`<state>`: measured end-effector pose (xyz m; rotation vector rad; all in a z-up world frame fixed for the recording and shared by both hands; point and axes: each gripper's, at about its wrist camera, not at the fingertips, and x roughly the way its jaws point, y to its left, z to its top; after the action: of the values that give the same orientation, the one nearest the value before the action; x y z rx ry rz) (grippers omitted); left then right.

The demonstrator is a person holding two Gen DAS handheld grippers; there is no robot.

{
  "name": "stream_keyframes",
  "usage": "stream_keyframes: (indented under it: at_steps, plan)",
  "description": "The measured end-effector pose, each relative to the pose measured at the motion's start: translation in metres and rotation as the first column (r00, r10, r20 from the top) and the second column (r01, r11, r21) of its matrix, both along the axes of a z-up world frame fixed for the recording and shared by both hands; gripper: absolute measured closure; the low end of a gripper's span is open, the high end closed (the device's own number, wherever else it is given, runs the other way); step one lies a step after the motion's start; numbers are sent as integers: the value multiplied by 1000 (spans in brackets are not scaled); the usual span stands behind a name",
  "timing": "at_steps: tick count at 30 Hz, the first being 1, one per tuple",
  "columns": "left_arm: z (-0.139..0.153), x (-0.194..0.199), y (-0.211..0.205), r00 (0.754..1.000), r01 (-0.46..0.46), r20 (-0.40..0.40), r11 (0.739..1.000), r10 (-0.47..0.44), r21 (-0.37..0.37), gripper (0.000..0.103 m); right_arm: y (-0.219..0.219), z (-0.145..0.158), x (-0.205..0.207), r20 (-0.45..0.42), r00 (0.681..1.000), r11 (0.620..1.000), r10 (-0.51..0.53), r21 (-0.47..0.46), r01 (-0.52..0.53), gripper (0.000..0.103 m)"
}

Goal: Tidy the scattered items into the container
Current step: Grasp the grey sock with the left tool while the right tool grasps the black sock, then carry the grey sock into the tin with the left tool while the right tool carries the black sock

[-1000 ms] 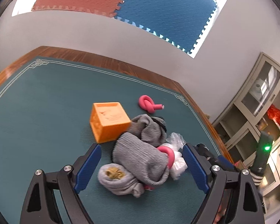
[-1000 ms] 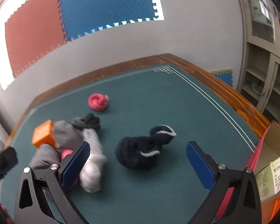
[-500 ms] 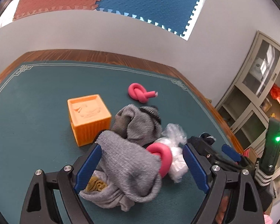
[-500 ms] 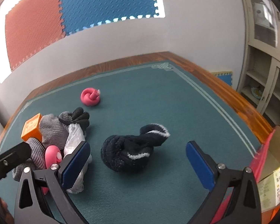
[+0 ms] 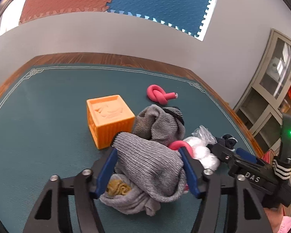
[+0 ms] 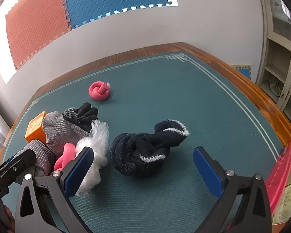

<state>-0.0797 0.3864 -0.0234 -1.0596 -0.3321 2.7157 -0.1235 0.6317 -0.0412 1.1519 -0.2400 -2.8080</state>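
Note:
My left gripper [image 5: 148, 166] has its blue pads closed against both sides of a grey ribbed sock [image 5: 149, 161] lying on top of a pile on the green mat. The pile also holds a second grey sock [image 5: 159, 124], a pink foam ring [image 5: 181, 145] and a white plastic bag [image 5: 202, 151]. My right gripper [image 6: 142, 168] is open, with a dark navy sock [image 6: 143, 151] lying on the mat between and just beyond its fingers. The red edge of a container [image 6: 281, 167] shows at the far right of the right wrist view.
An orange cube [image 5: 109, 119] stands left of the pile. A knotted pink foam tube [image 5: 160, 96] lies farther back on the green mat [image 5: 48, 106]. The wooden table edge [image 6: 258, 97] runs along the right. Cabinets [image 5: 271, 89] stand beyond it.
My left gripper has moved in onto the pile and its pads have narrowed around the grey ribbed sock. My right gripper has moved closer to the navy sock and stays open.

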Motion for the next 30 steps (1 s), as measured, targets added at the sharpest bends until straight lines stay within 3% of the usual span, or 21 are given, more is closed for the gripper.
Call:
stream_keyframes:
  at_steps: [8, 10, 11, 12, 18, 30]
  plan:
    - [-9, -6, 3, 999, 29, 28, 999, -30, 43, 38, 2, -8, -7, 56, 998, 1000, -3, -16, 4, 3]
    - [-9, -7, 5, 999, 32, 26, 999, -33, 44, 38, 1, -11, -10, 81, 997, 1000, -6, -10, 7, 19]
    - [-10, -7, 4, 999, 33, 26, 998, -34, 49, 38, 1, -11, -9, 83, 996, 1000, -7, -5, 7, 22]
    - [-10, -6, 3, 999, 31, 24, 998, -33, 55, 39, -1, -10, -8, 75, 997, 1000, 5, -6, -4, 40]
    - [-2, -2, -6, 1000, 3, -6, 996, -2, 94, 49, -6, -5, -1, 46, 999, 1000, 9, 10, -10, 43]
    - [23, 19, -12, 996, 6, -93, 991, 6, 133, 49, -2, 22, 24, -82, 996, 999, -20, -28, 18, 42]
